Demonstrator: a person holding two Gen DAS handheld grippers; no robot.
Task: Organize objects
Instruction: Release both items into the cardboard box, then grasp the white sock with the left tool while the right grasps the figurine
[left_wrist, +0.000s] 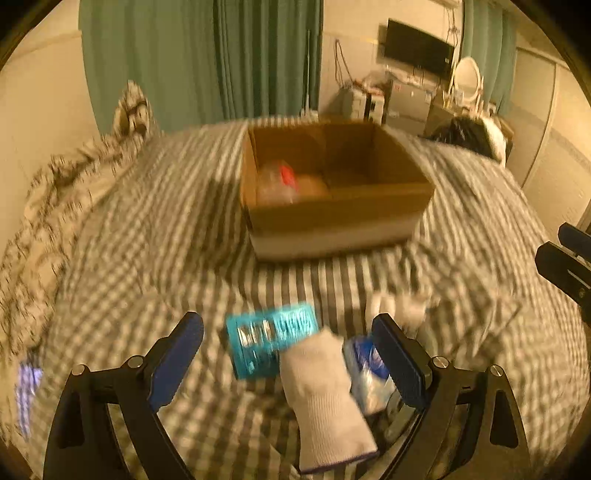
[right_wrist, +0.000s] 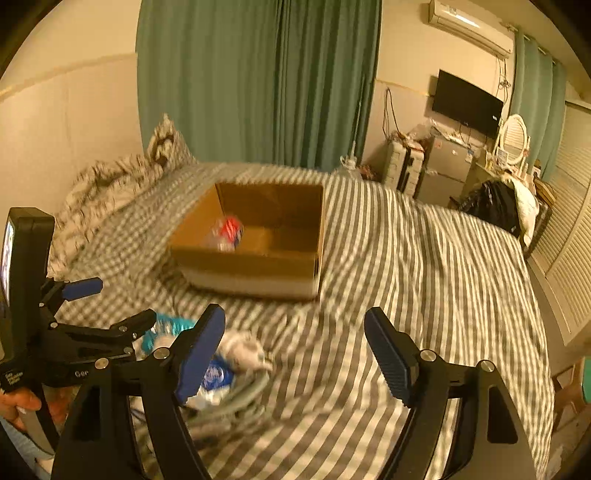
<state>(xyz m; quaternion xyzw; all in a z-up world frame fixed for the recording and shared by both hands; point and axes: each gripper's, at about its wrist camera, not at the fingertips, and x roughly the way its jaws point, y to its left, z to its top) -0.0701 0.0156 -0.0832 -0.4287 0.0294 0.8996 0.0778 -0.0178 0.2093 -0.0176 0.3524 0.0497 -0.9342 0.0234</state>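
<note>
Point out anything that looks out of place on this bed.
A loose pile sits in front of the cardboard box: a teal packet, a white sock and a blue-and-white pack. Only a clear red-labelled item is inside the box.

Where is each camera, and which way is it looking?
Left wrist: sits on the left tongs, looking along the striped bed at the teal packet, white sock and cardboard box; its own open blue fingers show.
Right wrist: sits on the right tongs, facing the same way; the left tongs and a hand show.
Both share the box, bed and green curtains.
</note>
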